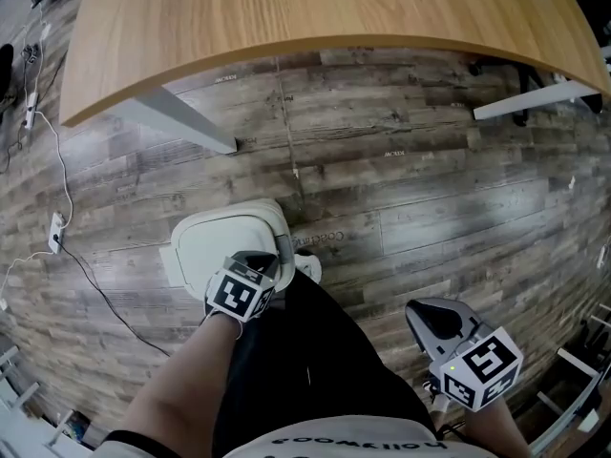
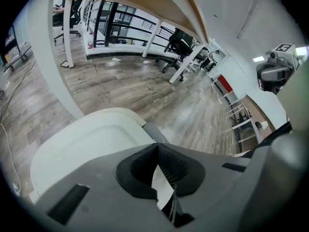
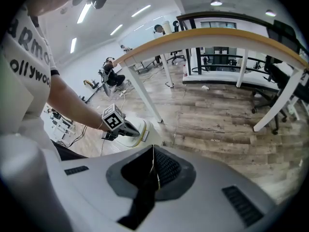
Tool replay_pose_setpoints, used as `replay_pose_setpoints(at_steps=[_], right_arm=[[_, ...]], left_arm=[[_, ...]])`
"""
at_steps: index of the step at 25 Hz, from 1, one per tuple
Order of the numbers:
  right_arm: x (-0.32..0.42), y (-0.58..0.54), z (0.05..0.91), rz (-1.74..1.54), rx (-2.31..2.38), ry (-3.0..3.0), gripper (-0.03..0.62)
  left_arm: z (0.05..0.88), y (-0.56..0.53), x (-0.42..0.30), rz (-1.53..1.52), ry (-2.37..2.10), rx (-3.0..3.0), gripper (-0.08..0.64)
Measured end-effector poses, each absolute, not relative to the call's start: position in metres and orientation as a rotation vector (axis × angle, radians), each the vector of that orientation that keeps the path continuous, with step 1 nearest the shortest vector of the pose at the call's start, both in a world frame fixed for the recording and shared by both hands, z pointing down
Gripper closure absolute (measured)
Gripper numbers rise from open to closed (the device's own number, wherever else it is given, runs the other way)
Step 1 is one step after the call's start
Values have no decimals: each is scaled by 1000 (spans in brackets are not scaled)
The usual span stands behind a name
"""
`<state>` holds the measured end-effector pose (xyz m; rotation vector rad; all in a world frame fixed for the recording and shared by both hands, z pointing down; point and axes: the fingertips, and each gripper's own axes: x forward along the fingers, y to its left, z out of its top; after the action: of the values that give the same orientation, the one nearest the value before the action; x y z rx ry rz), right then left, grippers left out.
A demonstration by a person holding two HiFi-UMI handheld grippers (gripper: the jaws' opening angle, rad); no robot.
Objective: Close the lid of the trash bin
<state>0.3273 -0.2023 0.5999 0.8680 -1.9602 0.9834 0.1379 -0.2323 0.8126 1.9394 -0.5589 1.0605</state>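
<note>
Bin: The white plastic trash bin with round corners (image 1: 179, 256) stands on the grey-brown wooden plank floor (image 1: 430, 189). It is near the front edge of the big light-wood table top (image 1: 286, 17) and close to the table's white slanted leg (image 1: 181, 120).
Lid: The flat white lid (image 1: 224, 241) lies down on top of the bin and looks closed. A grey strip (image 1: 284, 248) runs along the bin's right side.
Left gripper: The left hand-held gripper with a black-and-white marker cube (image 1: 256, 261) is right over the near right corner of the lid. Its tip is on the lid or just above it; I cannot tell which. In the left gripper view its two jaws are pressed together with nothing between them. The lid fills the space just under and in front of them.
Right gripper: The right hand-held gripper with its own marker cube (image 1: 425, 315) is well apart from the bin, over bare floor on the right. Its jaws are pressed together too, and it holds nothing. In the right gripper view the bin and the left gripper show far off to the left.
Person: A leg in black trousers (image 1: 305, 351) and a white shoe (image 1: 307, 267) are just beside the bin's right side.
Cable: A thin white cable (image 1: 62, 175) lies on the floor to the left of the bin.
</note>
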Motion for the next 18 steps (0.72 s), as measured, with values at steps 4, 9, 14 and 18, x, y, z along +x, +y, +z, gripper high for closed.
replay_pose_setpoints(at_steps=[4,9,14,18], right_arm=[[331,-199,606,1005,872,-1952,581],[334,-197,609,1023,872,-1948,581],[337,-197,610,1036,875,-1942,581],[339,-196,612,1046,869,-1935,581]], left_arm=[[822,-231,139,1091,-575,1919,555],[823,-232,140,1064,-598,1929,555],[831,-230,135,1164,-617,1914,555],[830,-233,141,1132,-618,1946,555]])
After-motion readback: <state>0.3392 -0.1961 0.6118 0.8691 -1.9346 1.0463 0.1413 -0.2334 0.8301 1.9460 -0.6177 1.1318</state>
